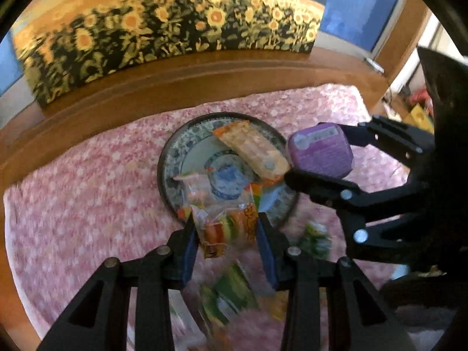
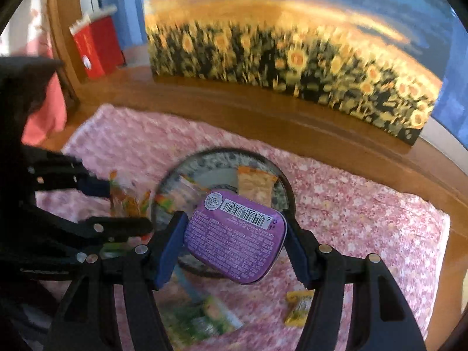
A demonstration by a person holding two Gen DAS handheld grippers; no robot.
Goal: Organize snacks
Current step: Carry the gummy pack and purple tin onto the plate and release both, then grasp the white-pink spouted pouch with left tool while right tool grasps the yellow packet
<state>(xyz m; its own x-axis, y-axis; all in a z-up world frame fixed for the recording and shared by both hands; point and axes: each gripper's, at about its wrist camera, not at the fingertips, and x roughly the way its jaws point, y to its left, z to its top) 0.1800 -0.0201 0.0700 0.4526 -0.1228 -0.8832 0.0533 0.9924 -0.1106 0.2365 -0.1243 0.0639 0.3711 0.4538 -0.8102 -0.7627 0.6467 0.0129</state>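
Observation:
A blue-patterned plate (image 1: 175, 158) (image 2: 204, 158) sits on the pink floral cloth and holds an orange wafer pack (image 1: 253, 149) (image 2: 256, 185) and a clear snack packet (image 1: 196, 187). My left gripper (image 1: 225, 228) is shut on an orange-and-green snack packet (image 1: 231, 228) (image 2: 128, 201) just above the plate's near rim. My right gripper (image 2: 237, 234) is shut on a purple tin (image 2: 234, 234) (image 1: 320, 150), held above the plate's right side, barcode side up.
Green snack packets (image 1: 231, 292) (image 2: 199, 316) and a small yellow packet (image 2: 298, 307) lie on the cloth (image 1: 87, 190) near me. A sunflower picture (image 1: 163, 35) leans at the back of the wooden table. A red box (image 2: 96, 46) stands at far left.

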